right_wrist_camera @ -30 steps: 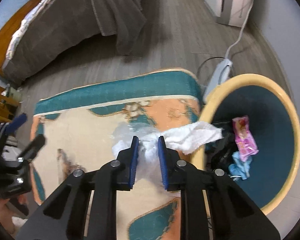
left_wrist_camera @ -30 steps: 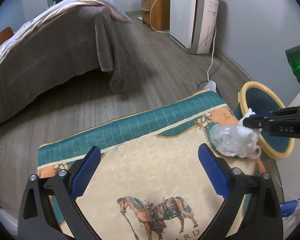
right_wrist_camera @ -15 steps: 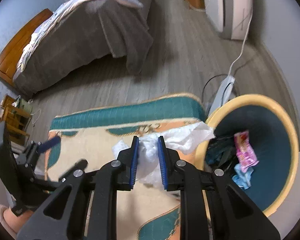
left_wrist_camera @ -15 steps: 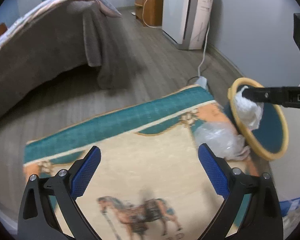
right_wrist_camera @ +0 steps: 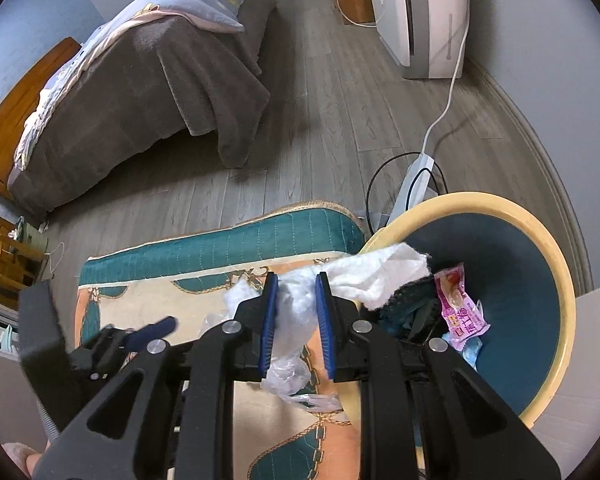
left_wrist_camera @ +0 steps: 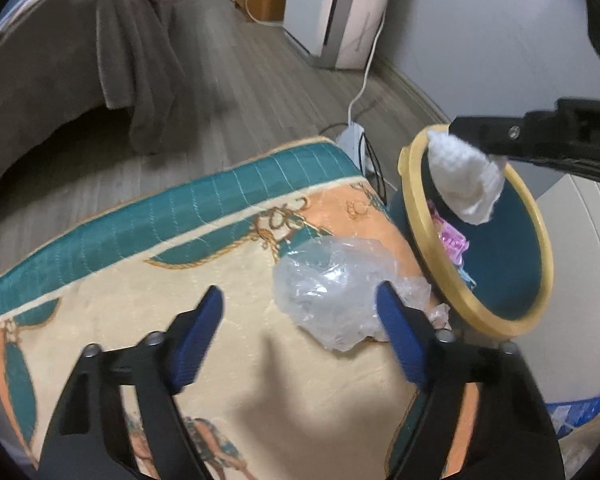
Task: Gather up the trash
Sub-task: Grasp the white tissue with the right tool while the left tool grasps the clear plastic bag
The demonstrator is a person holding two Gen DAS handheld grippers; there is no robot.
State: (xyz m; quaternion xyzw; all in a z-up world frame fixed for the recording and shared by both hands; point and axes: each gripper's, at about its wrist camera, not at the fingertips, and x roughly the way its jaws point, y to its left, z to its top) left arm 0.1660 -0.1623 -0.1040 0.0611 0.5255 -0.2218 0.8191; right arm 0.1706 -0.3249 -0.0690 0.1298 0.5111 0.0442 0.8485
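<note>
A wide bed draped in a grey-brown blanket (right_wrist_camera: 148, 92) is seen at the far left of the room, on a grey wood-plank floor (right_wrist_camera: 332, 112), and a tall white box-shaped appliance (right_wrist_camera: 424, 12) is stood against the pale wall, its white cable run down to a white power strip (right_wrist_camera: 414, 184) on the floor. Nearer the cameras, a quilted cloth in cream, teal and orange with a horse print (left_wrist_camera: 204, 264) is spread over the surface below both grippers. Just beside its right edge a round bin with a yellow rim and dark teal inside (right_wrist_camera: 540, 248) is placed; a pink snack wrapper (right_wrist_camera: 462, 312) and some light blue scraps are seen inside it. A crumpled clear plastic bag (left_wrist_camera: 336, 284) is lain on the cloth close to the bin's rim. The left gripper (left_wrist_camera: 300, 320) is held over the cloth with its blue-padded jaws closing; the plastic bag is partly between them, near the right pad, and is not yet pressed. The right gripper (right_wrist_camera: 296, 320) is kept narrow, clamped on a crumpled white paper tissue (right_wrist_camera: 380, 272), which is held at the bin's rim with its free end hung over the opening.
</note>
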